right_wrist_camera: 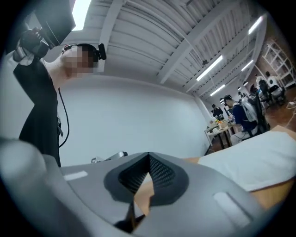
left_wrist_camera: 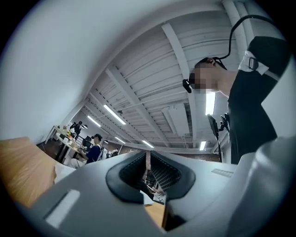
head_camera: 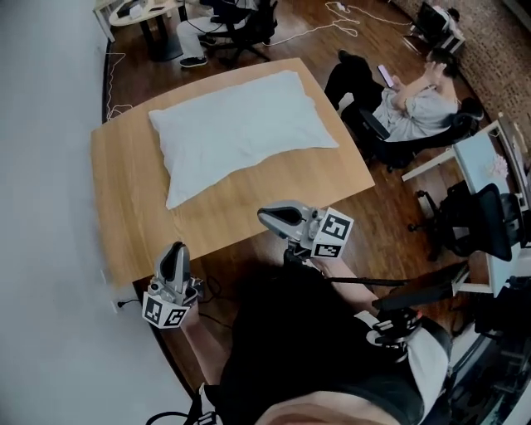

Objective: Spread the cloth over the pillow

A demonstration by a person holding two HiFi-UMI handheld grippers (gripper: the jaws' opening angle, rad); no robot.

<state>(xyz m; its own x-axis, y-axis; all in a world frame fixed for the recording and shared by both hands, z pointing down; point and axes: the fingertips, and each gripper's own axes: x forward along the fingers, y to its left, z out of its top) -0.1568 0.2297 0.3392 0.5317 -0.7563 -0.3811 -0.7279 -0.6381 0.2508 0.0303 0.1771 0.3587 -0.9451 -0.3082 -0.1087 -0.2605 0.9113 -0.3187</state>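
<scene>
White cloth [head_camera: 241, 124] on table [head_camera: 124, 224], pillow beneath — cannot tell

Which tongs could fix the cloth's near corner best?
Probably left. The left tongs point at the corner of the cloth from nearby; the right tongs sit farther along the table edge, aimed sideways.

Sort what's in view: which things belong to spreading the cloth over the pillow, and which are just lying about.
Job: white rectangular cloth, puffed up, lying on the table; light wooden table; left gripper and right gripper, both empty.
Lying about: black office chairs; white cables on the floor; seated person in a grey top.
</scene>
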